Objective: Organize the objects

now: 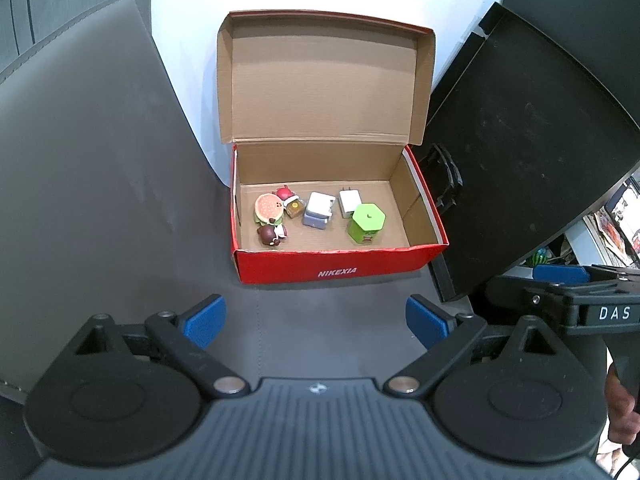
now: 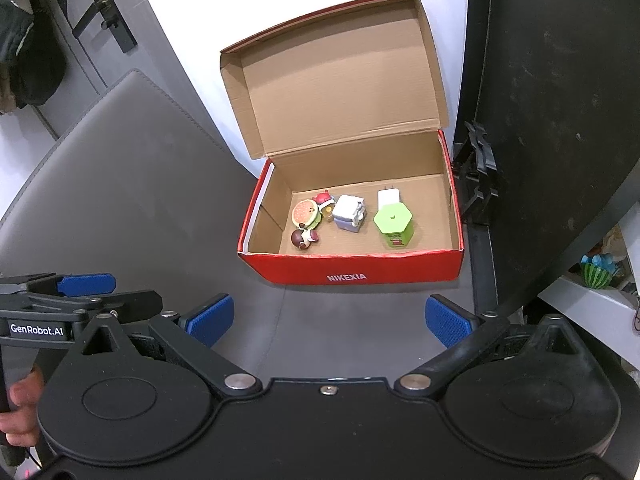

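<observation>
A red shoebox (image 1: pixel 340 268) (image 2: pixel 360 274) stands on a grey mat with its lid folded back. Inside lie a burger toy (image 1: pixel 267 207) (image 2: pixel 305 212), a brown figure (image 1: pixel 271 235) (image 2: pixel 303 237), a small red figure (image 1: pixel 285 192), a lilac-and-white charger (image 1: pixel 318 212) (image 2: pixel 349 213), a white plug (image 1: pixel 349 202) (image 2: pixel 389 197) and a green hexagonal pot (image 1: pixel 366 222) (image 2: pixel 394 224). My left gripper (image 1: pixel 314 322) hovers open in front of the box, empty. My right gripper (image 2: pixel 328 320) is likewise open and empty, beside the left one.
A black monitor back and its stand (image 1: pixel 528 152) (image 2: pixel 552 120) rise just right of the box. The grey mat (image 1: pixel 100 180) (image 2: pixel 120 184) stretches left. A door with a handle (image 2: pixel 108 12) is at the far left. A watermelon trinket (image 2: pixel 598 274) sits on a shelf at right.
</observation>
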Available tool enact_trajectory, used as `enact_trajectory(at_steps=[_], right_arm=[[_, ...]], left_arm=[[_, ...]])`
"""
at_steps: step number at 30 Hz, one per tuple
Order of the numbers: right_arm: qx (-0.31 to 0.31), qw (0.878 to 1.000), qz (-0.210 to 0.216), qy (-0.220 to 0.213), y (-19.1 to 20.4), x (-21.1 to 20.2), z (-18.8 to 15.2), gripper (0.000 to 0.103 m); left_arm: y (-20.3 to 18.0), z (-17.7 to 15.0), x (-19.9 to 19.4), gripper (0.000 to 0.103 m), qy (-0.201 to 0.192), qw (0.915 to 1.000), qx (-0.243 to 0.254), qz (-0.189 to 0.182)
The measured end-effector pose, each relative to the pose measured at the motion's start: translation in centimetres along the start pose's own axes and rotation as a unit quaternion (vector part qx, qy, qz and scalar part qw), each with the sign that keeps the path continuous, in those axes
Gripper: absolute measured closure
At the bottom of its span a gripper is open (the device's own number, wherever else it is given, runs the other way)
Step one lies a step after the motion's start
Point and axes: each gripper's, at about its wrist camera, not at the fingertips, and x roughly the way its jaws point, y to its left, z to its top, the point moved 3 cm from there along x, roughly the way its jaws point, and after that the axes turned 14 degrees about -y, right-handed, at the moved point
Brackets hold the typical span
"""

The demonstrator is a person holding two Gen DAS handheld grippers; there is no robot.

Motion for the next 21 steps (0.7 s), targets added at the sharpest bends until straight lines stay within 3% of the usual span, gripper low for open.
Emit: enact_trajectory(at_steps=[21], right_arm=[[0.004,1.0,-0.004,-0.001,-0.05,-0.15,-0.14,0.0]], left_arm=[[0.13,0.0,-0.08,0.007,0.002,1.0,0.0,-0.001]])
